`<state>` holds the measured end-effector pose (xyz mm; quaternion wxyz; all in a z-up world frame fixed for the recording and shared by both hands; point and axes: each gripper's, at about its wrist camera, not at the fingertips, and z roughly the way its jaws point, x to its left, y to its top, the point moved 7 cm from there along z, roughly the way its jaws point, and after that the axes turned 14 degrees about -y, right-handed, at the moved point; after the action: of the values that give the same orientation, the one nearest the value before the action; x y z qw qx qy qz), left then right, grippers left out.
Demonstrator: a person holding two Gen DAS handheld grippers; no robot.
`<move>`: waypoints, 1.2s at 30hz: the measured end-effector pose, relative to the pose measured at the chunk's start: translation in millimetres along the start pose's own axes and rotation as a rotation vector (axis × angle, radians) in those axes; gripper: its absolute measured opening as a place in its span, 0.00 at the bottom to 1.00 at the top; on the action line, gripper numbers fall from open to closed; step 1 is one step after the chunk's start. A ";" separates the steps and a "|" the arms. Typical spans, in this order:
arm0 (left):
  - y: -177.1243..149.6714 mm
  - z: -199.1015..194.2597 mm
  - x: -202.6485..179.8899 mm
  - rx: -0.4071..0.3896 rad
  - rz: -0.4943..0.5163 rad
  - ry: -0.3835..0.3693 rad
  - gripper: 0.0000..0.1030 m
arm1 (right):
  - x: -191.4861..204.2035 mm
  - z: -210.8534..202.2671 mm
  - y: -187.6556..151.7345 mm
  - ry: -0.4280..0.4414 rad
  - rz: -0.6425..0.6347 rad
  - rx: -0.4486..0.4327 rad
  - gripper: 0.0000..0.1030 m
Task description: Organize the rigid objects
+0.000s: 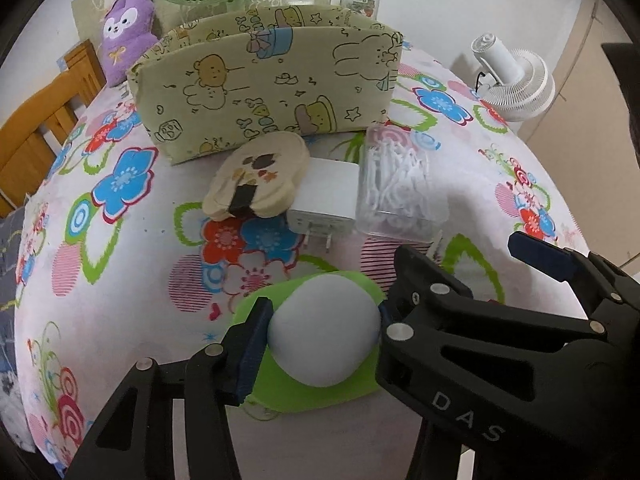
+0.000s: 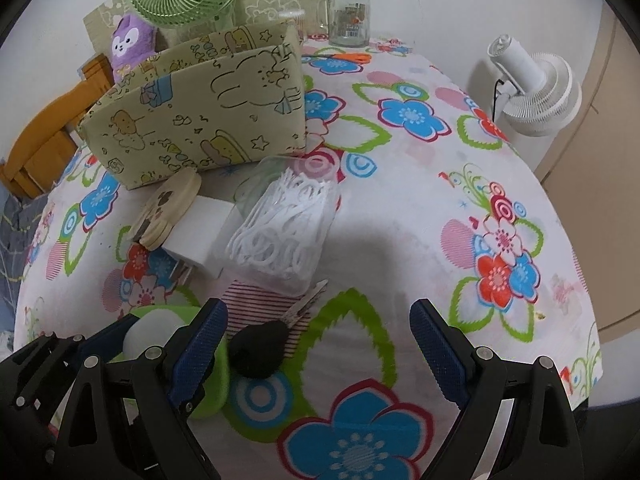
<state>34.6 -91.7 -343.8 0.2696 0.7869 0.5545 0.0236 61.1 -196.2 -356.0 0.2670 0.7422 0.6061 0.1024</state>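
Your fabric storage box (image 1: pixel 264 92), pale yellow-green with cartoon bears and rabbits, stands upright at the far side of the flowered tablecloth (image 1: pixel 120 240); its open top faces away, so you cannot tell what is inside. Just in front of it, a clear plastic case (image 1: pixel 400 188) is packed with white floss picks, and it lies touching a white plug adapter (image 1: pixel 326 196) whose prongs point toward you. A cream cartoon-shaped disc (image 1: pixel 260 178) leans on the adapter's other side. Behind the box, a glass jar (image 2: pixel 348 14) with a black lid and a green cap on top carries a printed label too small to read. Your left gripper (image 1: pixel 322 330) angles steeply down at the near edge of the table, and its blue pads press on both sides of a white dome on a green base (image 1: pixel 324 336), which rests on the cloth. Your right gripper (image 2: pixel 318 344) sits just beside it, also tilted down, its jaws spread wide with nothing between the pads; a black-headed key (image 2: pixel 260 346) lies on the cloth just inside its left finger, the metal blade pointing toward the floss case. The letters "DAS" are readable on the black right-gripper body in the left wrist view.
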 end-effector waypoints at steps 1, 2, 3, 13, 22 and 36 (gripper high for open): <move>0.0 -0.5 2.0 0.000 0.006 0.007 0.54 | 1.7 0.7 -1.3 -0.005 0.007 0.009 0.91; -0.3 -1.3 4.1 0.001 0.008 0.008 0.54 | 2.6 0.9 -2.0 -0.004 0.013 0.013 0.89; -0.3 -1.7 6.1 0.001 0.009 0.009 0.54 | 4.0 1.0 -3.0 -0.003 0.021 0.020 0.86; -5.0 -6.5 16.0 0.012 0.039 -0.011 0.54 | 11.3 1.8 -15.6 -0.017 0.082 0.074 0.64; -8.2 -9.2 19.0 0.017 0.054 -0.023 0.54 | 14.9 0.2 -20.1 -0.032 0.084 0.081 0.59; -10.0 -10.4 25.2 0.019 0.055 -0.012 0.54 | 18.1 -0.2 -20.8 -0.084 0.073 0.070 0.34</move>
<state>32.1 -62.9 -346.0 0.2645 0.8045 0.5314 0.0210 47.9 -176.3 -369.8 0.2620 0.7765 0.5699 0.0594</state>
